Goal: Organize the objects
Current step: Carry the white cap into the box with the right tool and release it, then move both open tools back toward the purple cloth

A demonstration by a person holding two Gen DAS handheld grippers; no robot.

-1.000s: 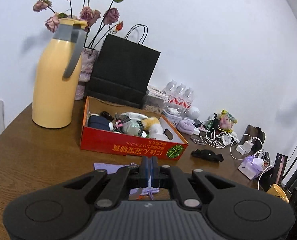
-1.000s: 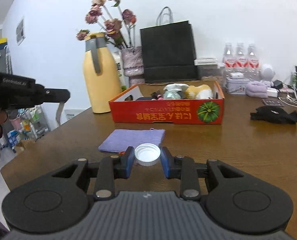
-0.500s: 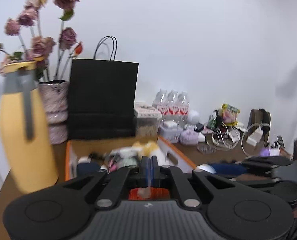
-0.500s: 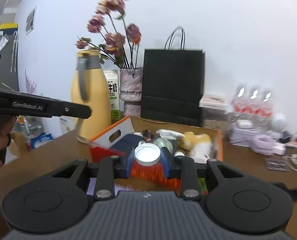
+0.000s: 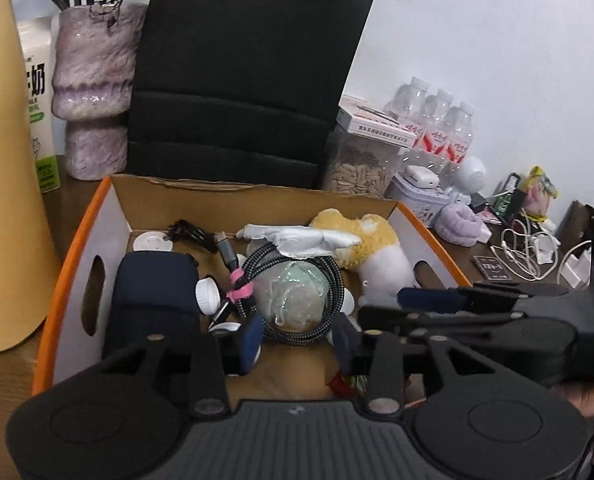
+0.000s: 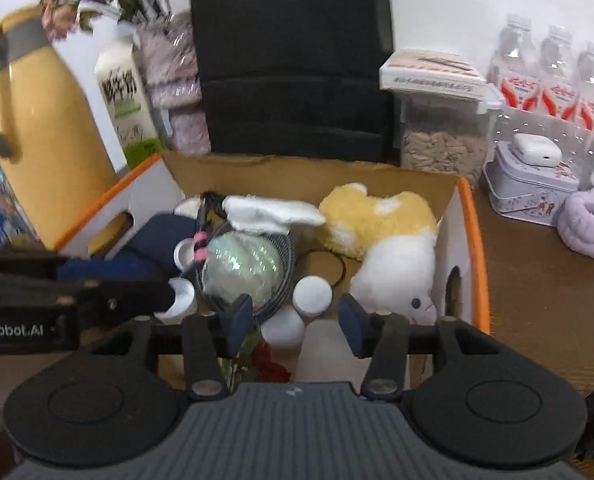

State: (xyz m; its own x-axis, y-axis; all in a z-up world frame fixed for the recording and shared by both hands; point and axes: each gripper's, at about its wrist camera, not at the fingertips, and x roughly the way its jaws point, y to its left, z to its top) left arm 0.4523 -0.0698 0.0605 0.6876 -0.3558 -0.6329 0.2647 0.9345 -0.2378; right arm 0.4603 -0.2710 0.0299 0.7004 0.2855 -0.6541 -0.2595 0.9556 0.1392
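Both grippers [image 5: 297, 340] [image 6: 295, 320] hang parted above the box's [image 6: 473, 240] clutter.

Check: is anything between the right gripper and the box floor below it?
Nothing visible blocks it. The right gripper, jaws just opened and empty, hangs over white caps on the box floor; the plush toy lies right, the cable coil left.
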